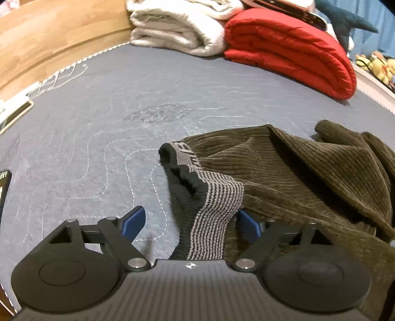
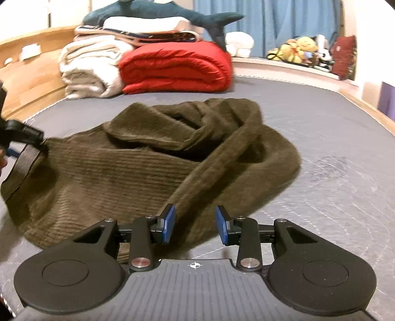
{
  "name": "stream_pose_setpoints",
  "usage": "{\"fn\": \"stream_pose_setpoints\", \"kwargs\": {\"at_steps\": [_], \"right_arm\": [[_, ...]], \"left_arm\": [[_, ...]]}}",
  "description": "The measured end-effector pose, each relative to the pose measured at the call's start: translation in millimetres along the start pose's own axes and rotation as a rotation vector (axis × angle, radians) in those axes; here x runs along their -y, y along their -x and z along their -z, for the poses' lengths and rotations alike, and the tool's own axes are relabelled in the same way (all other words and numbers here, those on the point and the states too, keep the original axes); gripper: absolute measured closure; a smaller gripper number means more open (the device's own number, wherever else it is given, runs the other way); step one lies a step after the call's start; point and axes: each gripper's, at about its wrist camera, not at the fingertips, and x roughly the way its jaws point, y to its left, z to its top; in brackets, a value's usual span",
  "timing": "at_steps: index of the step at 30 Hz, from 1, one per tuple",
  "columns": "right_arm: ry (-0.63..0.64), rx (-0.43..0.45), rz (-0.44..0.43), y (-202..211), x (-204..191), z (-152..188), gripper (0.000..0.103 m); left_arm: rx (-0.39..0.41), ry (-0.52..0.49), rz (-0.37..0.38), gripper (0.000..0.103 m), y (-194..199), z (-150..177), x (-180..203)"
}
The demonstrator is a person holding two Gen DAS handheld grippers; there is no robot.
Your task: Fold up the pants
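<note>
Dark olive corduroy pants (image 2: 138, 168) lie crumpled on the grey quilted mattress (image 1: 98, 118). In the left wrist view the pants (image 1: 308, 172) fill the right half, with the striped grey-and-black waistband (image 1: 214, 212) lying between the open blue pads of my left gripper (image 1: 191, 222). In the right wrist view my right gripper (image 2: 195, 224) is open, with a rolled leg or edge of the pants (image 2: 205, 182) running between its pads. The left gripper (image 2: 14, 138) shows at the far left of that view by the waistband.
A folded red quilt (image 2: 177, 66) and a folded cream blanket (image 2: 88, 66) lie at the far end of the mattress, with a plush shark (image 2: 172, 14) on top. A wooden bed frame (image 1: 49, 37) runs along the left. Plush toys (image 2: 298, 49) sit on a ledge.
</note>
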Motion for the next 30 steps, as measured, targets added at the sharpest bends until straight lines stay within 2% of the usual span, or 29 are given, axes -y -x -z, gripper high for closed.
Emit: {"fn": "stream_pose_setpoints", "kwargs": {"at_steps": [6,8,13,15,16,17,19,23,28,30], "right_arm": [[-0.076,0.048,0.015,3.9,24.5,-4.7,0.066],[-0.106,0.039,0.013,4.2,32.7,-7.7,0.078],[-0.204,0.029,-0.005,6.6,54.9,-34.2,0.080],[-0.219,0.044,0.012,2.4,61.5,-52.6,0.075],[-0.220,0.047,0.024,-1.0,63.4,-60.8,0.063],[-0.221,0.046,0.032,-5.5,64.1,-69.4,0.044],[-0.232,0.041,0.033,-18.4,67.6,-86.6,0.026],[-0.231,0.029,0.064,-51.2,70.1,-112.1,0.024],[-0.229,-0.065,0.122,-115.5,75.2,-132.0,0.024],[-0.229,-0.090,0.149,-135.4,77.2,-135.6,0.025]], "left_arm": [[-0.033,0.115,-0.006,0.014,1.2,-1.2,-7.4],[-0.038,0.138,-0.011,0.014,2.9,-1.5,-7.7],[-0.057,0.241,-0.009,0.014,10.1,-0.8,-15.1],[-0.034,0.270,-0.022,0.013,18.3,0.1,-17.5],[0.002,0.285,-0.046,0.013,24.6,-0.3,-19.2],[0.036,0.296,-0.065,0.013,30.5,-2.1,-20.8],[0.106,0.307,-0.087,0.009,41.1,-8.8,-24.4],[0.130,0.246,0.009,0.008,43.9,-14.1,-17.7],[0.046,0.114,0.172,0.009,38.1,-13.2,8.0],[0.065,0.033,0.170,0.008,41.4,-10.9,21.7]]}}
